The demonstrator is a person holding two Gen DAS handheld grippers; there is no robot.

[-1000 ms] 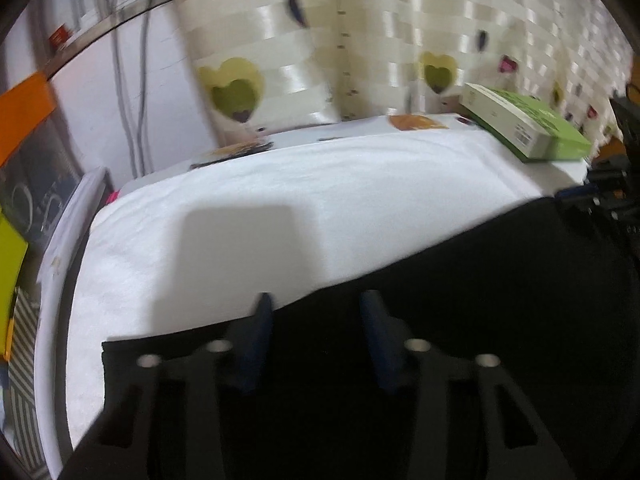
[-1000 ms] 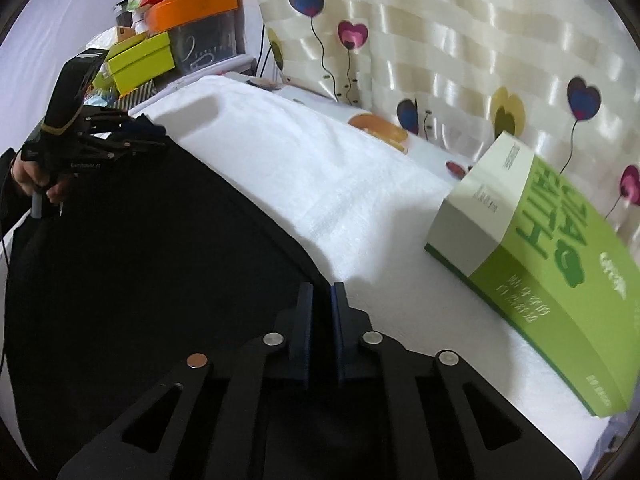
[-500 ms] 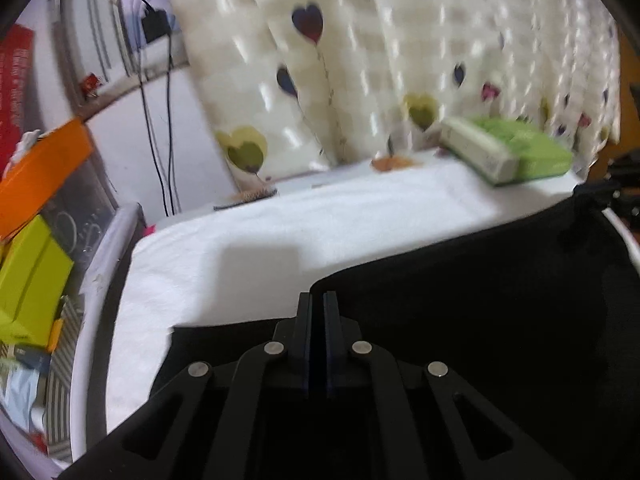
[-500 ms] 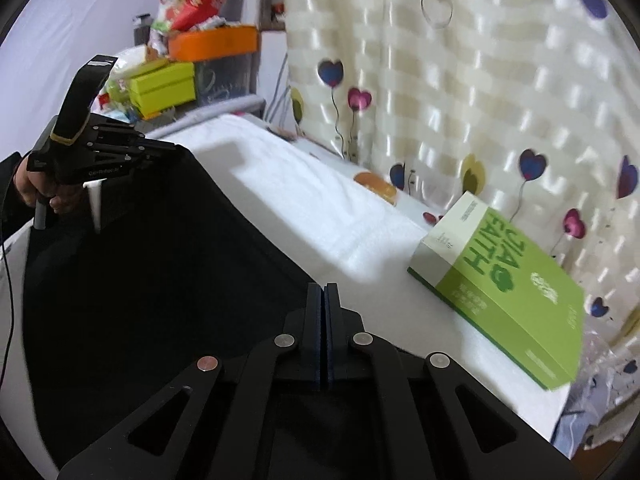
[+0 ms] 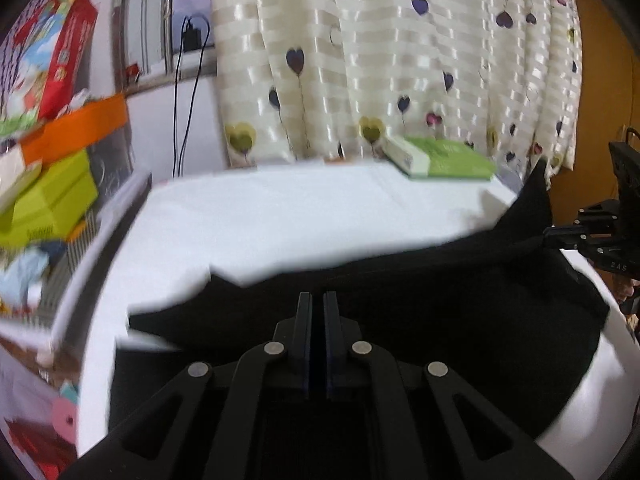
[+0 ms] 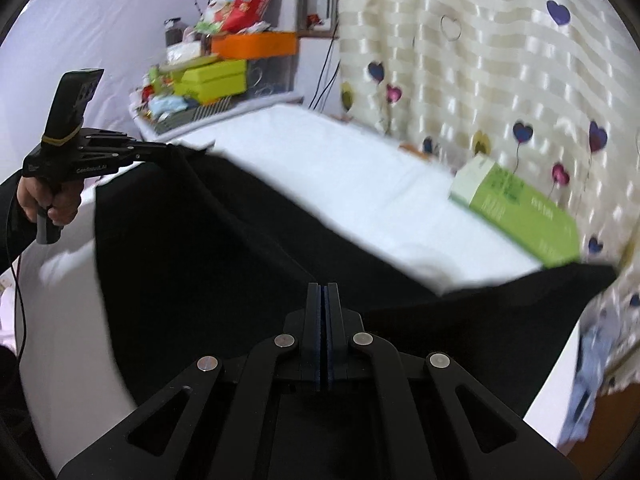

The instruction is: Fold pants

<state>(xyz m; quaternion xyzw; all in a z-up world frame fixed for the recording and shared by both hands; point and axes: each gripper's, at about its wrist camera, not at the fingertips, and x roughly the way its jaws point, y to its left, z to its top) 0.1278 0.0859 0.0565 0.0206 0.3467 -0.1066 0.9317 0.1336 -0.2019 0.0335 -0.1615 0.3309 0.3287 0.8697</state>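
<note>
The black pants hang lifted above the white cloth-covered table, stretched between both grippers. My left gripper is shut on one edge of the pants. In the right wrist view it appears at the far left as my left gripper, held by a hand, pinching the fabric. My right gripper is shut on the other edge of the pants. It also shows at the right border of the left wrist view as my right gripper.
A green book lies at the far right of the table near the heart-patterned curtain. Stacked green and orange boxes and clutter stand past the table's left end. A cable hangs down the wall.
My left gripper closed on the pants edge. Both grippers then rose, lifting the pants off the table, and pulled back from the curtain.
</note>
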